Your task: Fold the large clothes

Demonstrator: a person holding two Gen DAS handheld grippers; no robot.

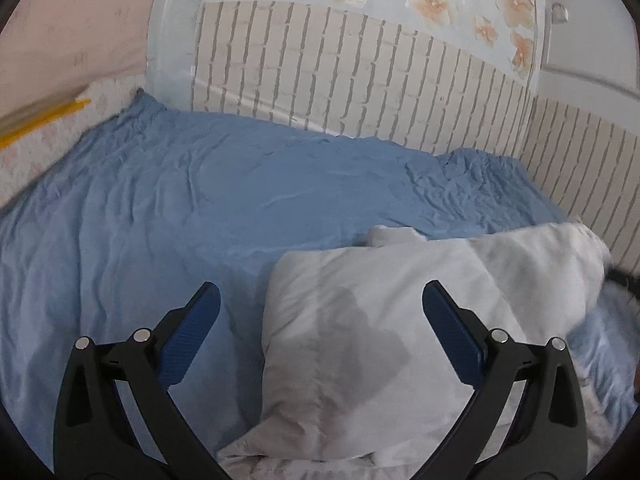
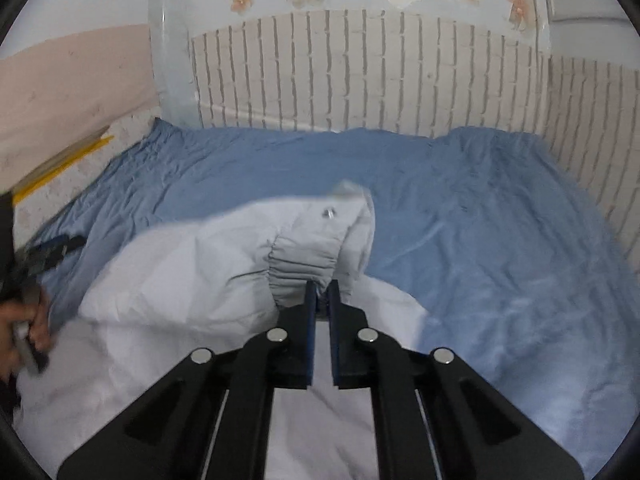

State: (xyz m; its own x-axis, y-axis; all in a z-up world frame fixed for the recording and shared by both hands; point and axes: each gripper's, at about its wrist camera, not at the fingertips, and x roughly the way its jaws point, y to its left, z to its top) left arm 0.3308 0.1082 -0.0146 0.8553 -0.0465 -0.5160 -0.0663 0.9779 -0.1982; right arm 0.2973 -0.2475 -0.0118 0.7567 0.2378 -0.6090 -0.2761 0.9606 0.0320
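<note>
A white padded jacket (image 1: 360, 340) lies bunched on the blue bed sheet (image 1: 180, 200). My left gripper (image 1: 322, 288) hovers open over its folded body; the blue pads (image 1: 192, 332) stand wide apart and touch nothing. In the right wrist view my right gripper (image 2: 322, 286) is shut on the jacket's gathered elastic cuff (image 2: 304, 268). The sleeve end with its metal snap (image 2: 329, 213) stands up off the rest of the jacket (image 2: 180, 280). A person's hand (image 2: 30, 320) on the other gripper shows blurred at the left edge.
The blue sheet (image 2: 480, 220) covers the bed, wrinkled, and stretches far and right of the jacket. A brick-pattern panel (image 1: 320, 80) lines the back and right walls. A yellow strip (image 1: 48, 116) lies at the far left by a pale floral surface.
</note>
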